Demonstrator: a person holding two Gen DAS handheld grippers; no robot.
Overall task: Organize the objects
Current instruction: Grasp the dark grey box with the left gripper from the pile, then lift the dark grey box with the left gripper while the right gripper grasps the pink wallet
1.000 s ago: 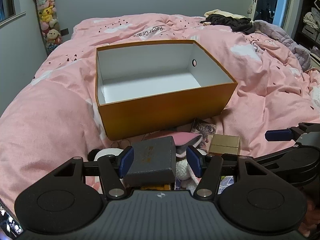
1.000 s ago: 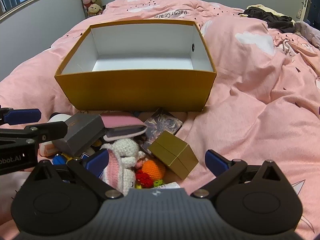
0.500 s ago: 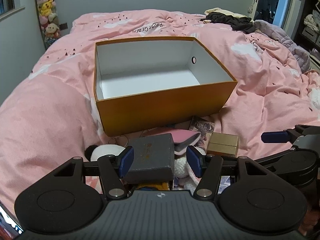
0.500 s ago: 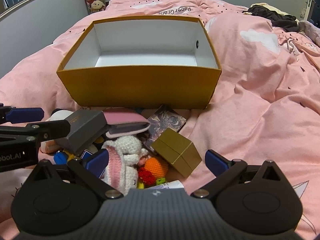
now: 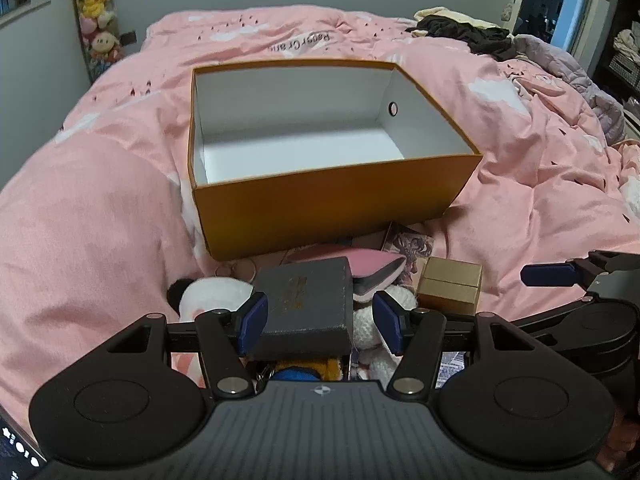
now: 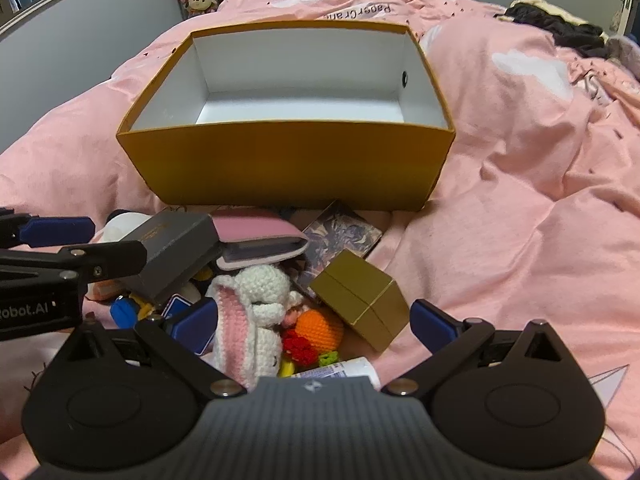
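Observation:
An empty orange box (image 5: 332, 208) (image 6: 288, 168) with a white inside sits open on the pink duvet. In front of it lies a pile: a grey box (image 5: 308, 300) (image 6: 176, 240), a pink wallet (image 5: 372, 264) (image 6: 256, 232), a gold box (image 5: 450, 286) (image 6: 360, 296), a crochet bunny (image 6: 256, 304) and an orange crochet toy (image 6: 320, 328). My left gripper (image 5: 319, 324) is open around the tilted grey box. Its left pad is at the box's side and a gap shows at the right pad. My right gripper (image 6: 312, 326) hangs wide open over the bunny and gold box, holding nothing.
A panda plush (image 5: 212, 292) lies left of the grey box and a picture card (image 6: 344, 236) lies under the wallet. A white tube (image 6: 344, 368) lies near the right gripper's base. Dark clothes (image 5: 468, 32) are heaped at the bed's far right. Plush toys (image 5: 96, 20) hang on the left wall.
Both views have tipped slightly, so the orange box sits a little higher in the frames. The pile and both grippers' jaws look unchanged.

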